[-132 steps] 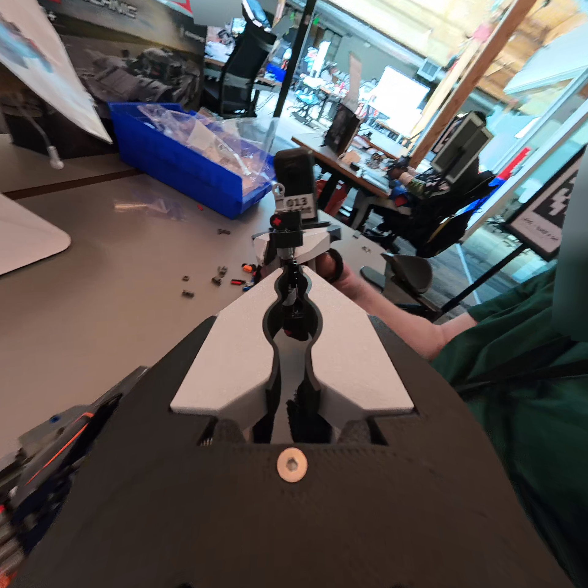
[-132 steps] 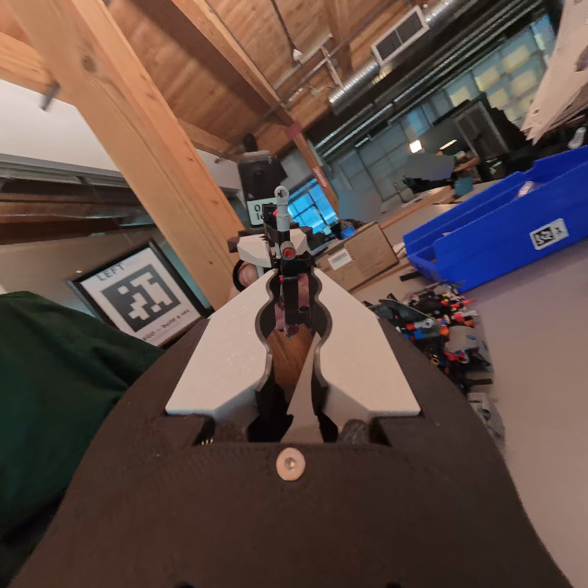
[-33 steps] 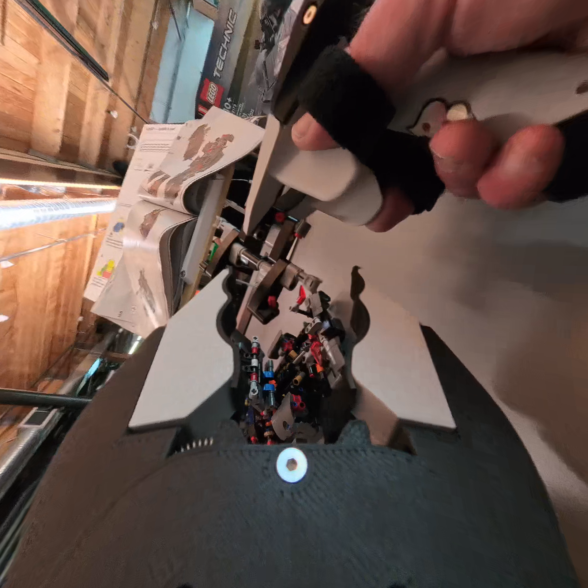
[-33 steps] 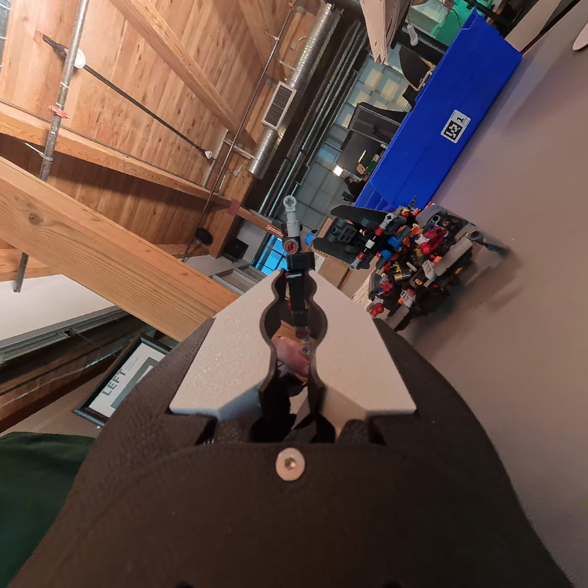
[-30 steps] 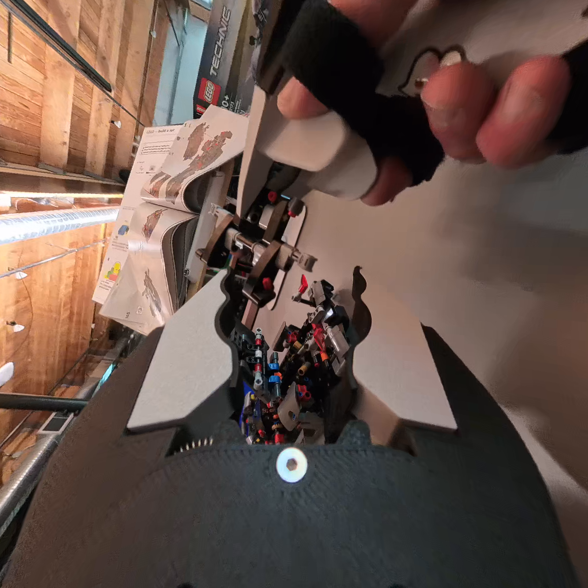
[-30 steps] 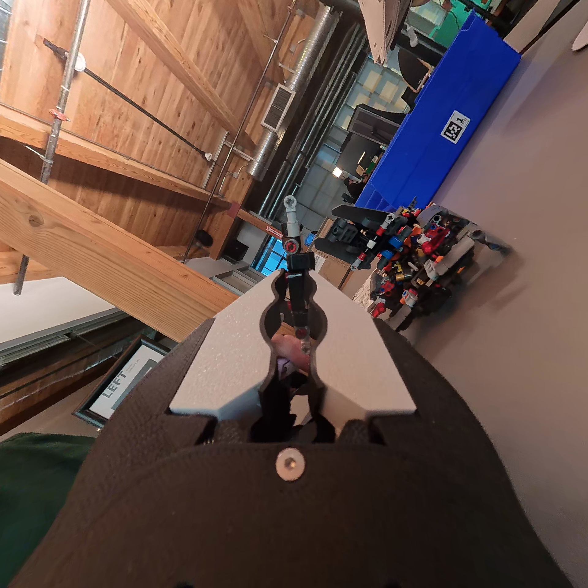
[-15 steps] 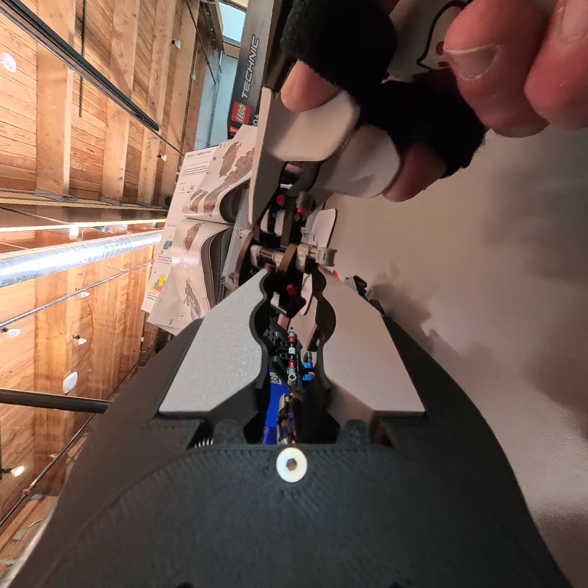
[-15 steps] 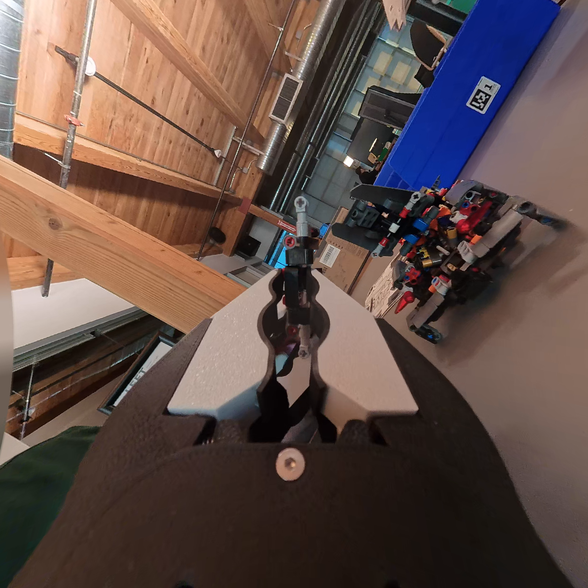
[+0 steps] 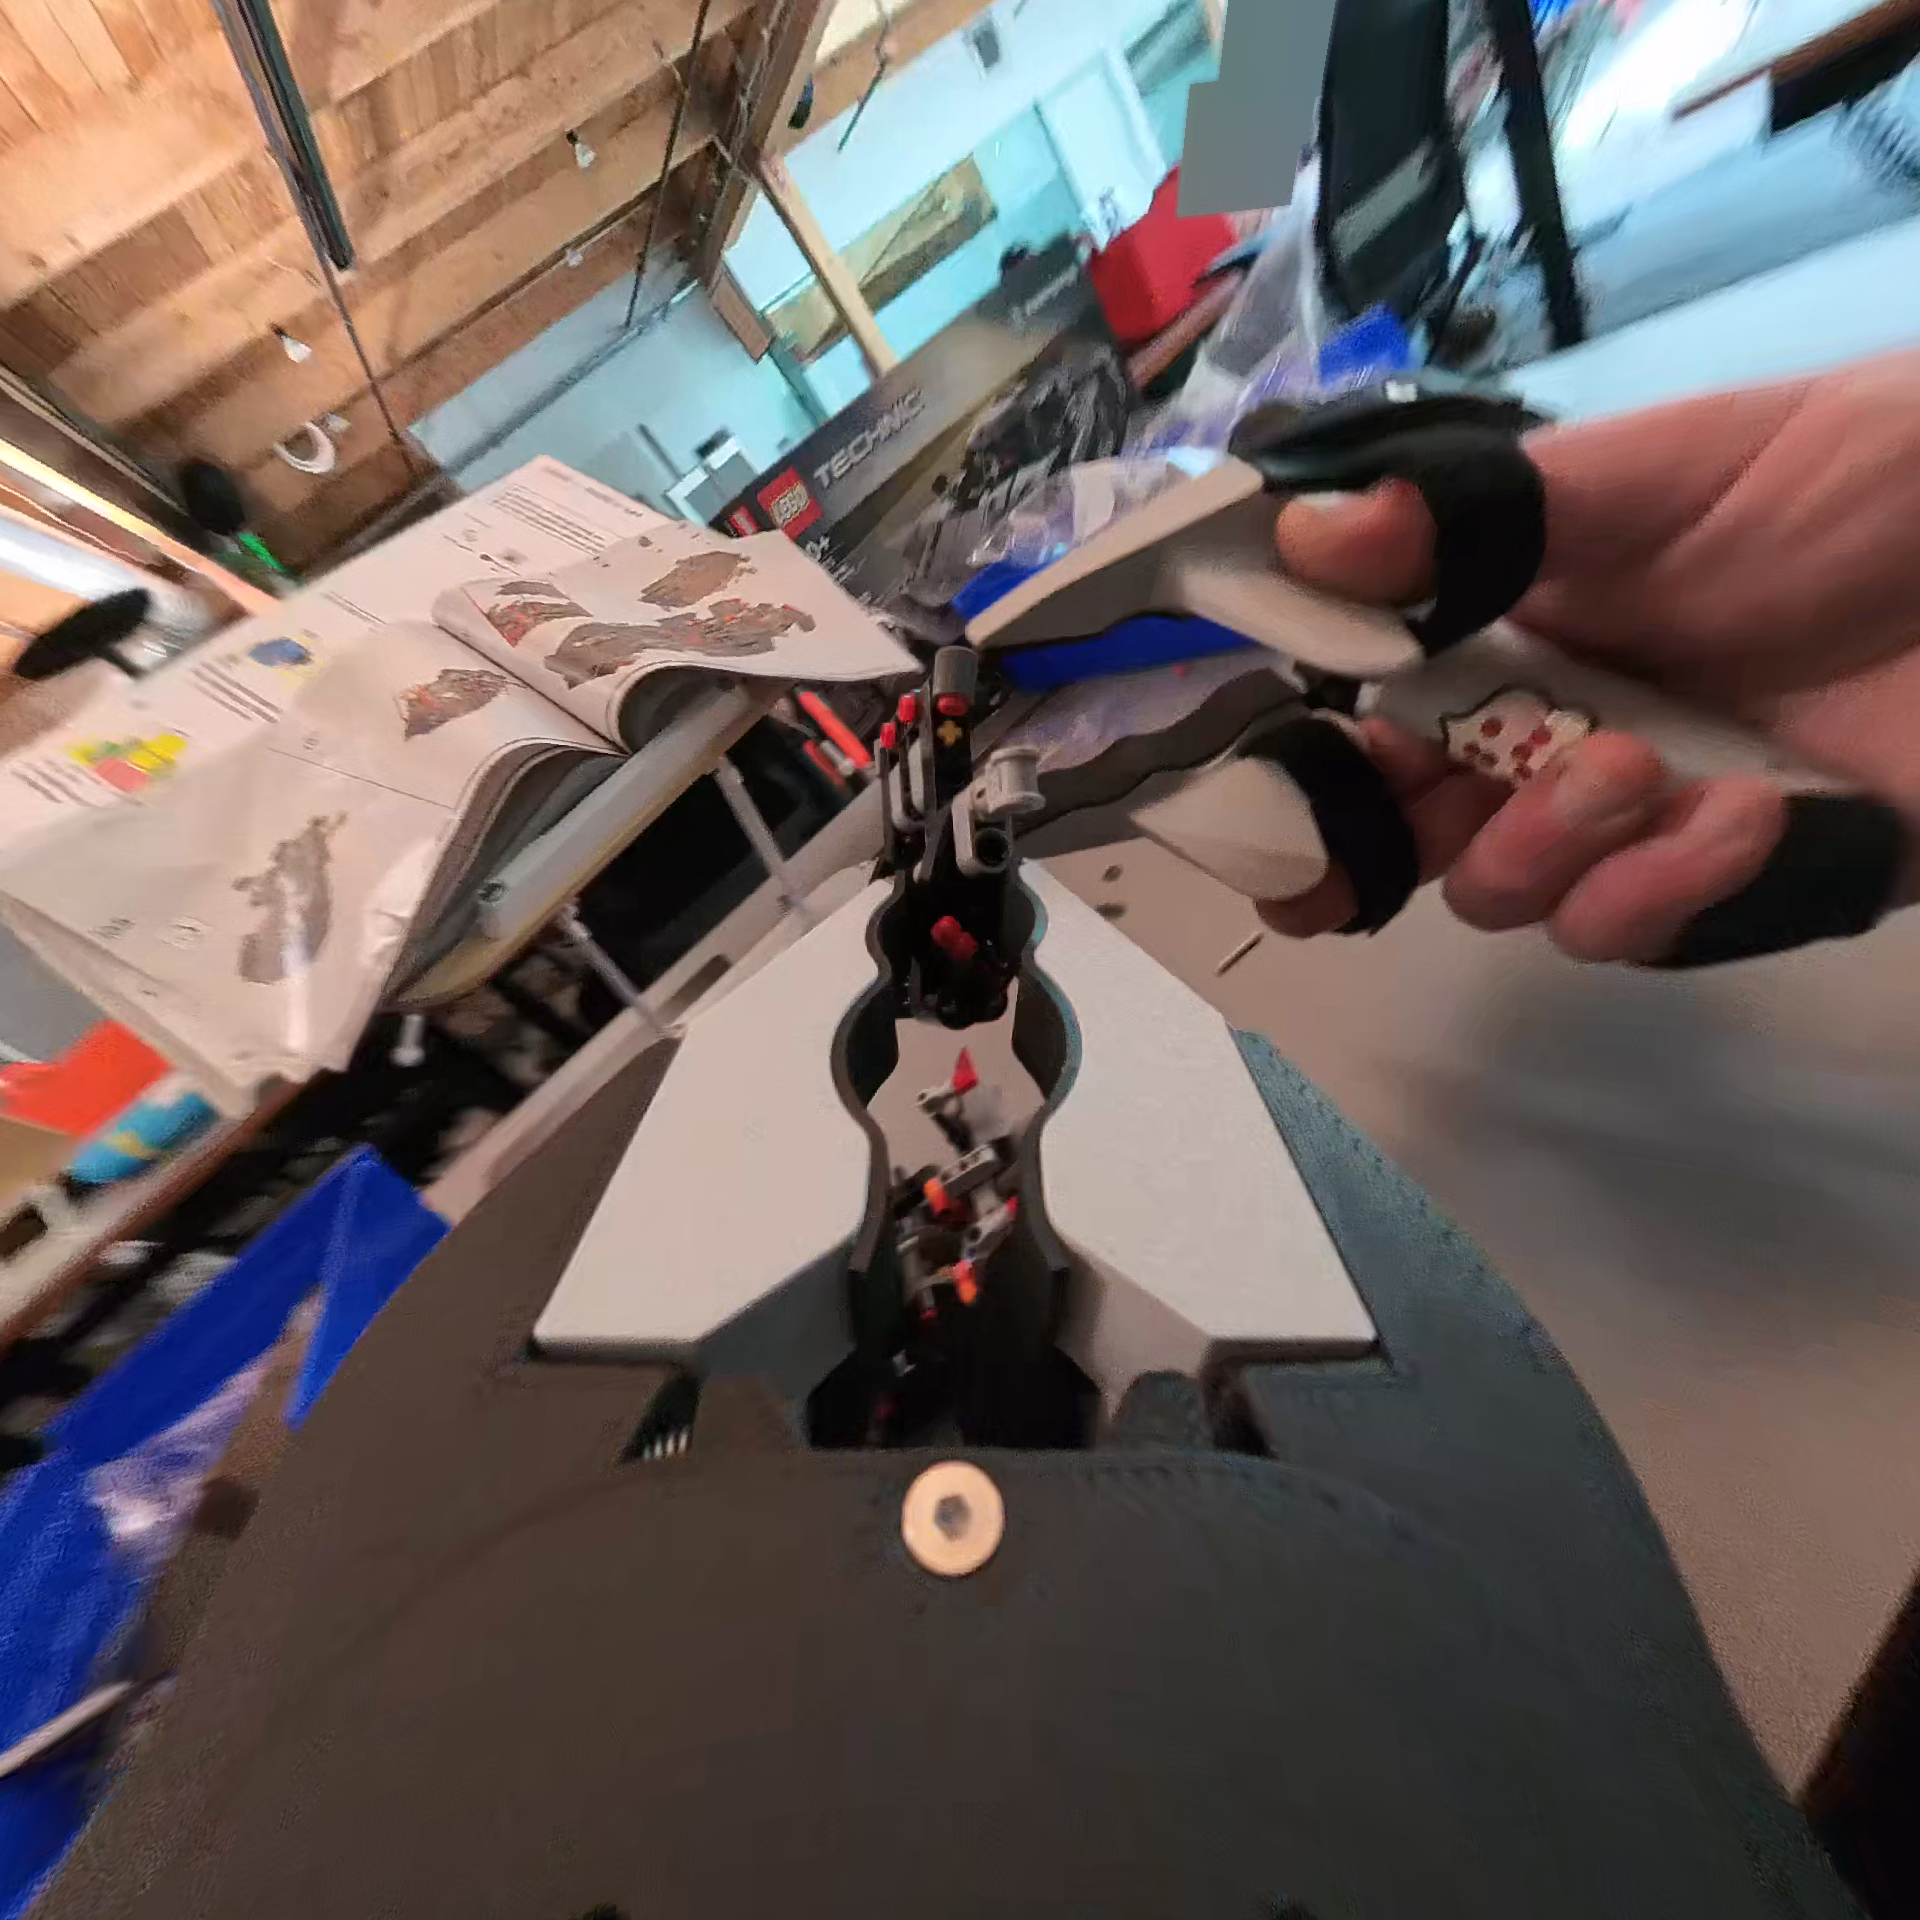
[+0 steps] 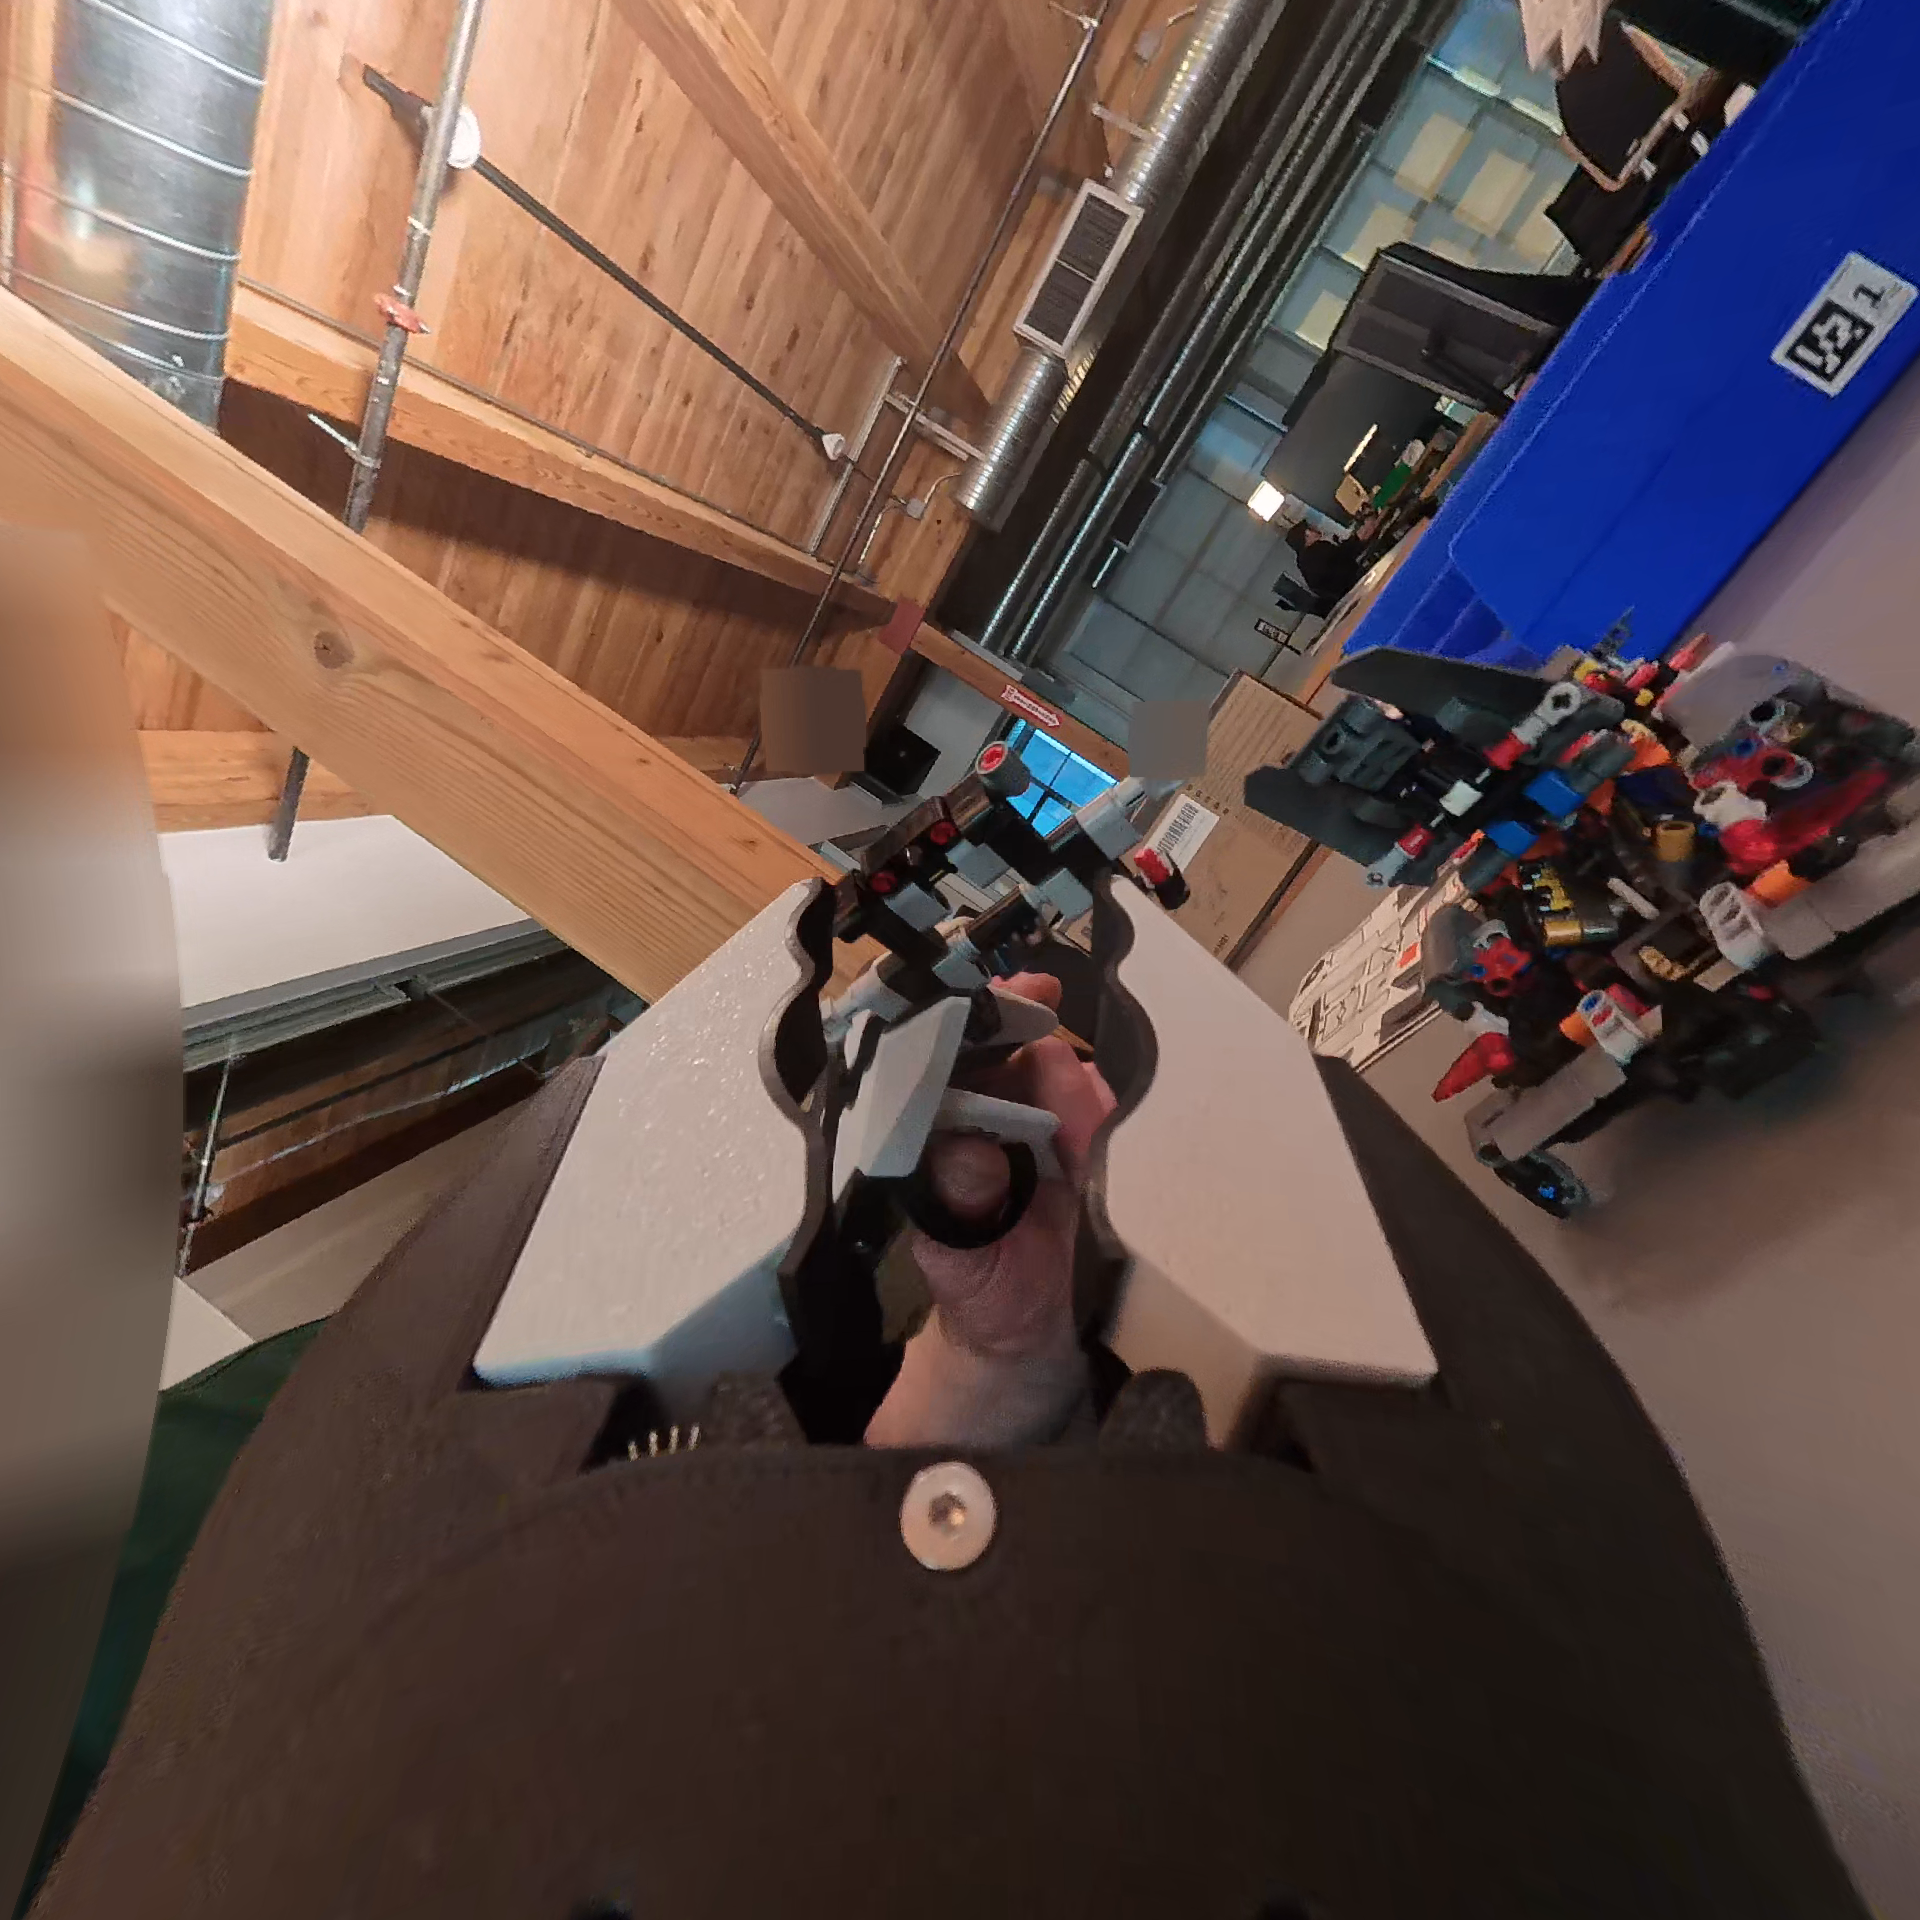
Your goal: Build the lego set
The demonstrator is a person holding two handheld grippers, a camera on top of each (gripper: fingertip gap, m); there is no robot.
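Note:
My left gripper (image 9: 954, 914) is shut on a small black lego sub-assembly (image 9: 940, 831) with red pins and a grey connector, held up above the table. My right gripper (image 10: 961, 899) is open; its fingers straddle the same sub-assembly (image 10: 966, 831) without clamping it. In the left wrist view the right gripper's fingers (image 9: 1122, 582) come in from the right, held by a hand (image 9: 1714, 623). The large multicoloured lego model (image 10: 1621, 894) stands on the grey table (image 10: 1714, 1351); part of it shows through my left gripper's gap (image 9: 956, 1195).
An open instruction booklet (image 9: 468, 707) leans on a stand at the left, with the lego box (image 9: 935, 447) behind it. A blue bin (image 10: 1683, 416) stands behind the model. Another blue bin (image 9: 208, 1403) is at the lower left. Left and right tips are no more than a few centimetres apart.
My right gripper has opened and let go of the sub-assembly. My left gripper has shut on it and swung round from sideways to upright.

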